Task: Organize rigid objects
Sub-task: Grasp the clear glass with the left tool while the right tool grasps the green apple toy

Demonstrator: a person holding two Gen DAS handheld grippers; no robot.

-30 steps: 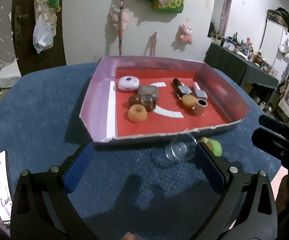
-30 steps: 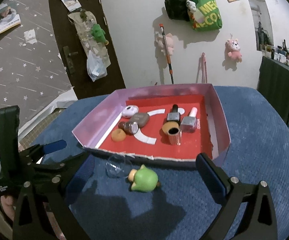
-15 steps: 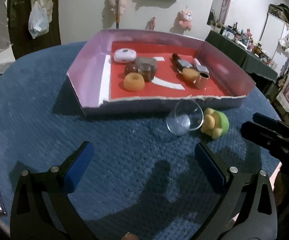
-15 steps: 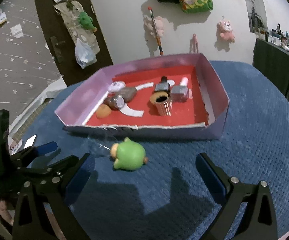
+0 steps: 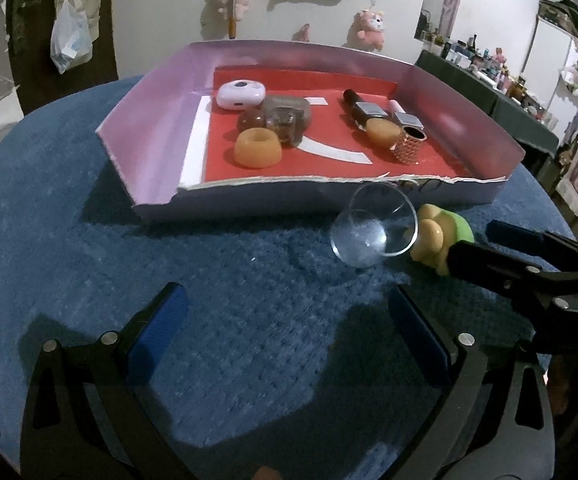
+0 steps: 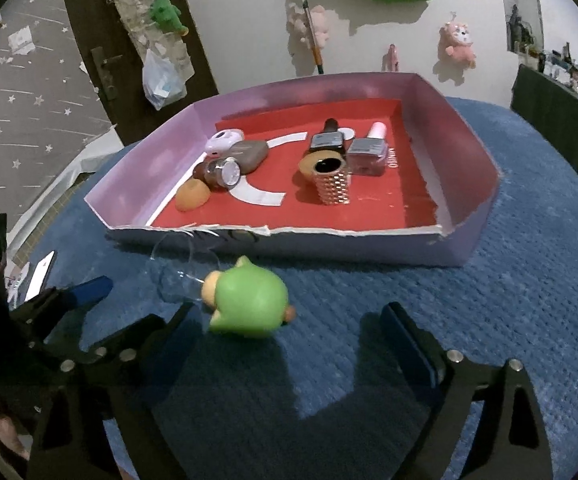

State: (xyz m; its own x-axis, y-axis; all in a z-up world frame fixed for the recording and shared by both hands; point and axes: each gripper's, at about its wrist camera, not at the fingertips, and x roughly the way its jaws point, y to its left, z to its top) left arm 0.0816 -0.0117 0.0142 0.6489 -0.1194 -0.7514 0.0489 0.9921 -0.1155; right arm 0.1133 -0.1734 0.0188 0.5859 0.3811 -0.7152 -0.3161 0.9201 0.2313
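Two objects are seen outside the box (image 6: 461, 240), on the blue cloth (image 6: 509, 300): a clear glass (image 5: 375, 232), tipped on its side, and a green toy (image 6: 249, 300) touching it. Both are set just beside the box's torn front wall, so little room is left between them and that wall, while open cloth is left on the near side, toward both grippers.

Inside the box, the red floor is occupied by two clusters, with a clear strip kept along the front edge and the right wall. An orange ring (image 5: 257, 152) and a gold cylinder (image 6: 331, 184) are placed nearest that front edge.

Now the right gripper (image 6: 285, 328) is held low and level over the cloth, jaws spread wide, the green toy sitting just ahead of the gap and nearer the left finger (image 6: 177, 320). Nothing is gripped.

The left gripper (image 5: 289, 324) is held further back, also wide open and empty, pointed at the glass across bare cloth. A phone (image 6: 41, 274) is seen lying near the cloth's left edge.
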